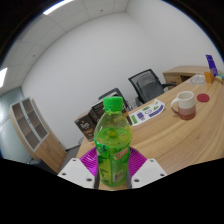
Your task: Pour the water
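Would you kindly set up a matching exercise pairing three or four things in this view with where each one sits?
Things:
1. green bottle
2. mug
3. black chairs
4. wooden cabinet

Places:
A. behind the table, by the wall
B. held between the fingers of the tool
C. off to the left side of the room
D. on the table, beyond the bottle to its right

Pairs: 1-B, 2-D, 3-A, 4-C

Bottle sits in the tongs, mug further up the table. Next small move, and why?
Probably carry the green bottle toward the mug. The tongs appear closed on it, its cap looks on, and the mug stands well beyond them, too far to pour.
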### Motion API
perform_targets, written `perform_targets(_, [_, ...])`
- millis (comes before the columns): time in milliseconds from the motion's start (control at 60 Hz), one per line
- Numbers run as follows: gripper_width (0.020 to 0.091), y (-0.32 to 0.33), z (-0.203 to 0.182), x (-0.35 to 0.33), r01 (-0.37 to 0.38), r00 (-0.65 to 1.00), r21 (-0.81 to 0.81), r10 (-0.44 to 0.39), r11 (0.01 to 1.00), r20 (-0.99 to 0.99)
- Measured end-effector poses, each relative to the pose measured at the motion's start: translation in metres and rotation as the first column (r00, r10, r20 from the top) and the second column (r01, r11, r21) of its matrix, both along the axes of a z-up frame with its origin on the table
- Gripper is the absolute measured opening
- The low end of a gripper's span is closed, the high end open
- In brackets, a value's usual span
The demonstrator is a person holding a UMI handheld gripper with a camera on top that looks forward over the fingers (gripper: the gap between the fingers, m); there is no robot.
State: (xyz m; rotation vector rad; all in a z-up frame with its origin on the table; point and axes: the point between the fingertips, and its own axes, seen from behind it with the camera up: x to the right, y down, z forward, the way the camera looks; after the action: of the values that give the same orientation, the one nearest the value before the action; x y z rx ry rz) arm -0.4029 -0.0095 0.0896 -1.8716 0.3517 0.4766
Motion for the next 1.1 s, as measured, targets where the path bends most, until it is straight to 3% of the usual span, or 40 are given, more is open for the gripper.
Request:
perform_targets(167, [0.0364,0.042,0.033,0.065,0.126,0.934,-0.070,-0.142,0.990,-0.328])
perform_targets(333, [0.0361,0.084,0.061,0.124,0.237,0.700,-0.161,-0.283,0.958,-0.656])
perform_targets(450, [0.0362,0.104,0.068,0.155,0.271,0.502,-0.232,-0.343,0.934,-0.794])
perform_targets(583, [0.0361,0.118,0.061,0.171,0.249,0.263,-0.332,-0.394,0.910,-0.881])
perform_targets(717, [0.0362,0.129,0.059,0.173,0.187,0.069,-0.376,-0.394,0.907,-0.916])
perform_targets(950, [0.0363,0.128,0.050,0.172,0.131,0.034,-0.420,-0.427,0.898,-0.904])
perform_targets(1100, [0.0361,0.121,0.053,0.170,0.120,0.143,-0.409,-0.423,0.905,-0.895])
